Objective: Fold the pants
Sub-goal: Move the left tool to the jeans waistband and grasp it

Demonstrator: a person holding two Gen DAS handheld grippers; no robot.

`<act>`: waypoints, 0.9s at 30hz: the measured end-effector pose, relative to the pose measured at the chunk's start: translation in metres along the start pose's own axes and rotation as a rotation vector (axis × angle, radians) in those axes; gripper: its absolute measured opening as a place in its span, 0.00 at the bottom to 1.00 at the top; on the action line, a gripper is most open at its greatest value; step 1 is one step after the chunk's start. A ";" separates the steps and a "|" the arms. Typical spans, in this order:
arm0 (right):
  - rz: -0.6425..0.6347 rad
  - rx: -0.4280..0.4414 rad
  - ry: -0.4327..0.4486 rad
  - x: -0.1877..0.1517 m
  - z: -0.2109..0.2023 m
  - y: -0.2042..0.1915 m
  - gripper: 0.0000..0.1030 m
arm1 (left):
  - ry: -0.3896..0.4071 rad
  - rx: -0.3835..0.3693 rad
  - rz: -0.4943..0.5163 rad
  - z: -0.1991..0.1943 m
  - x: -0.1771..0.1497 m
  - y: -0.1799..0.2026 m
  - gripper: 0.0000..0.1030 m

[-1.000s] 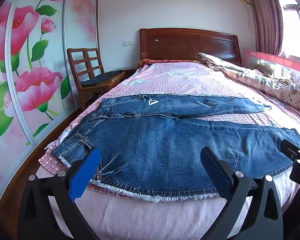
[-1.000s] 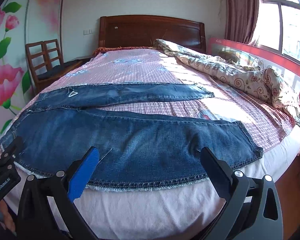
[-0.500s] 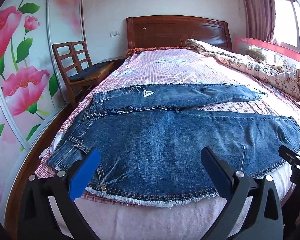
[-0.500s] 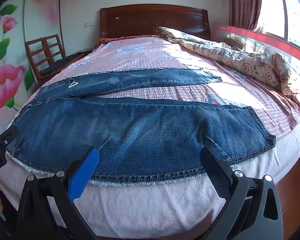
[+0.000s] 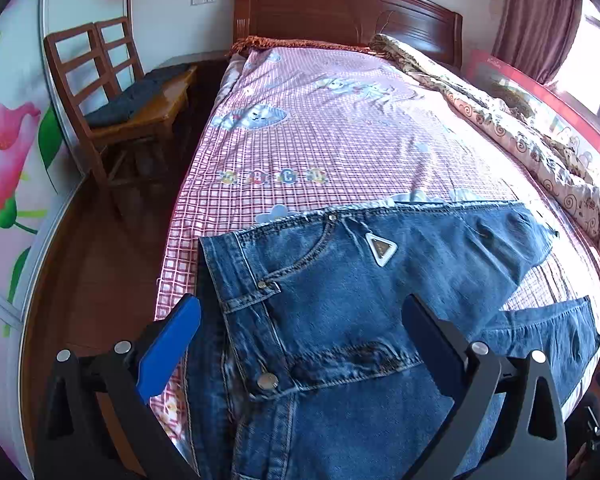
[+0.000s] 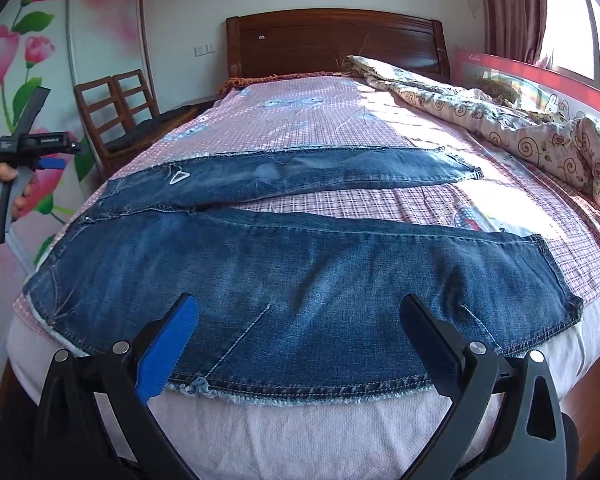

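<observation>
Jeans (image 6: 284, 280) lay flat across checked bed (image 6: 319, 120); chair (image 5: 112, 92), headboard (image 6: 331, 40) beyond. Both grippers (image 5: 300, 344) (image 6: 298, 332) gaped, empty. Near hem cut off.

Left gripper (image 5: 300, 328) and right gripper (image 6: 298, 324) both spread wide, holding nothing

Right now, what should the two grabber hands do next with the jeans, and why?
Probably lower the left gripper onto the waistband just below it and close. Both it and the right gripper are open and hold nothing, and the jeans lie flat on the bed with their legs spread apart, unfolded. Folding likely starts with a grip there.
</observation>
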State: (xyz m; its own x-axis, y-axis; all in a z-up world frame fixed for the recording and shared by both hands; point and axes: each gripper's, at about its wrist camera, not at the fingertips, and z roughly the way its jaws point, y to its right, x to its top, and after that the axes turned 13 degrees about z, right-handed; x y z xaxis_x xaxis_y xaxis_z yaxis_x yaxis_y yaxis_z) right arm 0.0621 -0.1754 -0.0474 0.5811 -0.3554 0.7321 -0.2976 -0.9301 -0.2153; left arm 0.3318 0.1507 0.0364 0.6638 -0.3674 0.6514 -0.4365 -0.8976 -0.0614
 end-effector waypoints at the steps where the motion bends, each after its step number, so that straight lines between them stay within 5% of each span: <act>1: -0.006 0.004 -0.013 0.000 0.004 -0.003 0.97 | -0.028 -0.038 -0.029 0.016 0.007 -0.016 0.98; 9: -0.080 0.019 -0.102 -0.001 0.032 -0.037 0.97 | -0.106 -0.259 -0.278 0.115 0.017 -0.089 0.97; 12: -0.096 0.027 -0.122 -0.001 0.039 -0.046 0.97 | -0.133 -0.349 -0.329 0.140 0.012 -0.100 0.82; 27: -0.078 0.055 -0.176 0.002 0.049 -0.056 0.97 | -0.135 -0.325 -0.369 0.173 0.001 -0.120 0.79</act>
State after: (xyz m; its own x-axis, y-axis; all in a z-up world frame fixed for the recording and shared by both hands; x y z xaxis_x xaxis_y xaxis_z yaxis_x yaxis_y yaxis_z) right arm 0.1171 -0.1286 -0.0659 0.7254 -0.2888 0.6248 -0.2080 -0.9573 -0.2010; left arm 0.4897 0.2159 -0.0868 0.8726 -0.0879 0.4805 -0.3105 -0.8592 0.4067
